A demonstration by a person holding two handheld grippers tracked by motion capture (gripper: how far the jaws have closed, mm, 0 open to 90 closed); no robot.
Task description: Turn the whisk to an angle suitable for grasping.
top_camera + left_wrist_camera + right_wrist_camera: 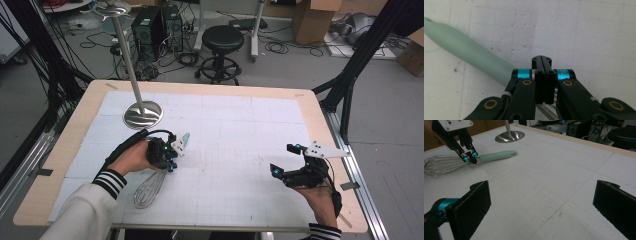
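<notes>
On the table (75,130), left tongs (471,157) clamping whisk (496,155), right tongs (544,205) agape

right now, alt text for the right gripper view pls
The right gripper holds its fingers wide apart over the white table mat. Farther off, the left gripper is shut at the neck of a whisk with a mint handle.
</notes>
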